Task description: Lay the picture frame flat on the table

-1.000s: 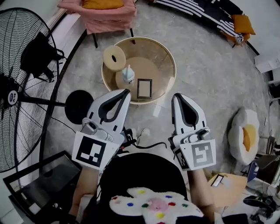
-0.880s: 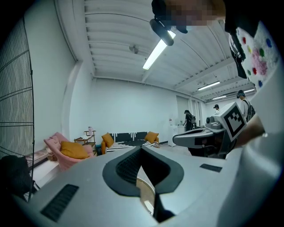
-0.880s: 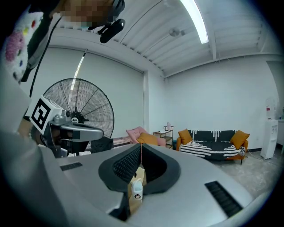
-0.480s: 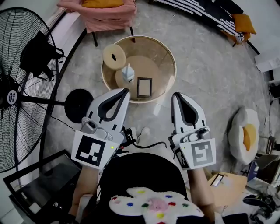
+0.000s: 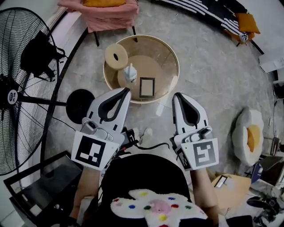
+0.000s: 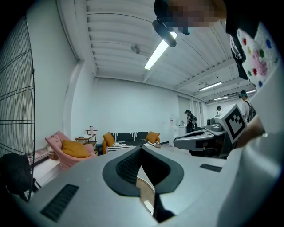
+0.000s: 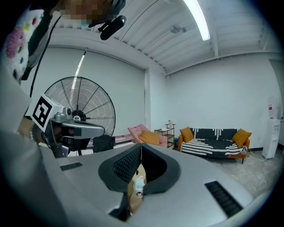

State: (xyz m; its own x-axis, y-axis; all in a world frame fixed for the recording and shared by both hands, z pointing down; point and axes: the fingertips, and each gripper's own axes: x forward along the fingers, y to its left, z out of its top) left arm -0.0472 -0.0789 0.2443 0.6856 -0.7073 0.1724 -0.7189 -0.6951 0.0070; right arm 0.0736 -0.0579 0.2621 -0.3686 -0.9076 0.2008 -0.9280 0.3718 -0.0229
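A small dark picture frame (image 5: 147,87) is on the round glass-topped table (image 5: 173,57), its face turned towards me. Beside it are a small white bottle (image 5: 130,74) and a pale foam ring (image 5: 116,56). My left gripper (image 5: 127,90) is shut and empty, its tip over the table's near-left rim, left of the frame. My right gripper (image 5: 176,95) is also shut and empty, just off the table's near-right edge. In the left gripper view the left gripper (image 6: 141,150) points level into the room. In the right gripper view the bottle (image 7: 138,181) shows below the shut right gripper (image 7: 141,146).
A big floor fan (image 5: 17,88) stands at the left with its round black base (image 5: 80,106) near the table. A pink chair (image 5: 106,13) is behind the table, a striped sofa (image 5: 208,13) at the back right, an egg-shaped cushion (image 5: 250,137) at the right. Cables lie by my feet.
Both grippers have edged slightly forward towards the table. The frame, bottle and ring have not moved.
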